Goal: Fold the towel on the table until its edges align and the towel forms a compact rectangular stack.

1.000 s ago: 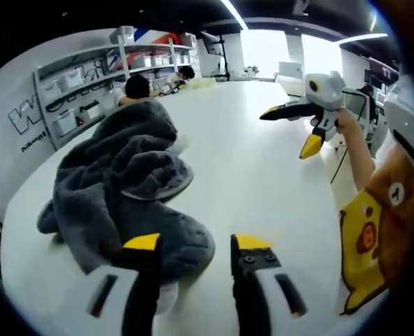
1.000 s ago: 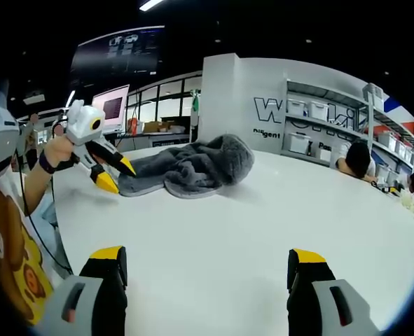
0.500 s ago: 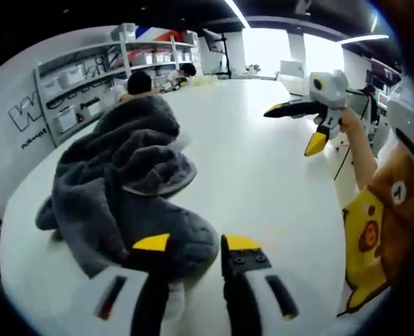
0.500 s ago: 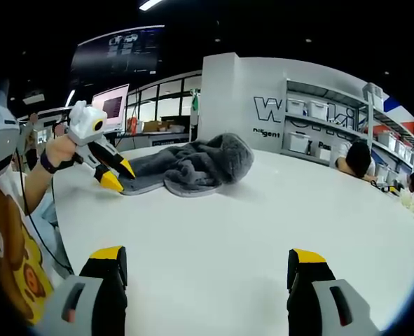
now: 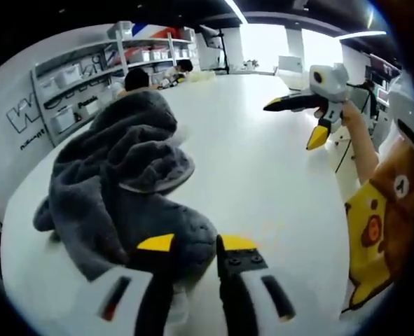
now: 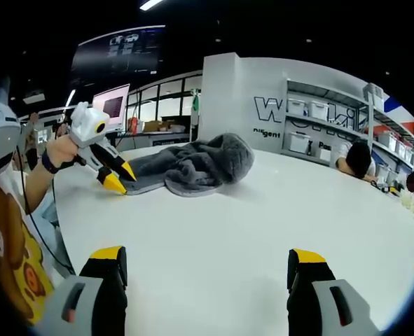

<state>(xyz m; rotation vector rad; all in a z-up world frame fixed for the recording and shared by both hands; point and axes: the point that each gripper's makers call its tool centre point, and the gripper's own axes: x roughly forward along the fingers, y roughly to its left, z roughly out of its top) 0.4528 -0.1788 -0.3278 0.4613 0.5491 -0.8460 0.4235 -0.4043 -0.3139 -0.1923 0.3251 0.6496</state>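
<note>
A: On the white worktop (image 5: 263, 175), left gripper view: dark grey fleece towel (image 5: 122, 175) lies in a crumpled heap, left of centre, running from near the jaws back toward the shelving unit (image 5: 80, 91) on the wall.
B: Left gripper (image 5: 196, 245) state?
A: Yellow-tipped jaws narrowly apart, low over the worktop at the towel's near edge. Left jaw overlaps the fabric in the picture, right jaw over bare worktop. Can't tell if the fabric sits between them; no clamp visible.
B: Other gripper in that view?
A: Yes, right gripper (image 5: 313, 120) upper right, held in a hand (image 5: 333, 115), above the worktop, well apart from the towel. Jaws spread wide. Yellow bear-print garment (image 5: 371, 238) at the right edge. A person (image 5: 136, 80) is slumped at the far end of the worktop.
B: Right gripper view?
A: Own jaws rise from the bottom, wide apart, nothing between them, bare worktop ahead. Towel sits far side, centre-left, bunched, with a flat flap at its left end.
B: Left gripper there?
A: At left, in a hand (image 6: 59, 150), angled down, tips right at the towel's flap edge. Touching or just beside, can't tell. Shelving with bins on the right wall, a monitor (image 6: 112, 105) behind the towel.
</note>
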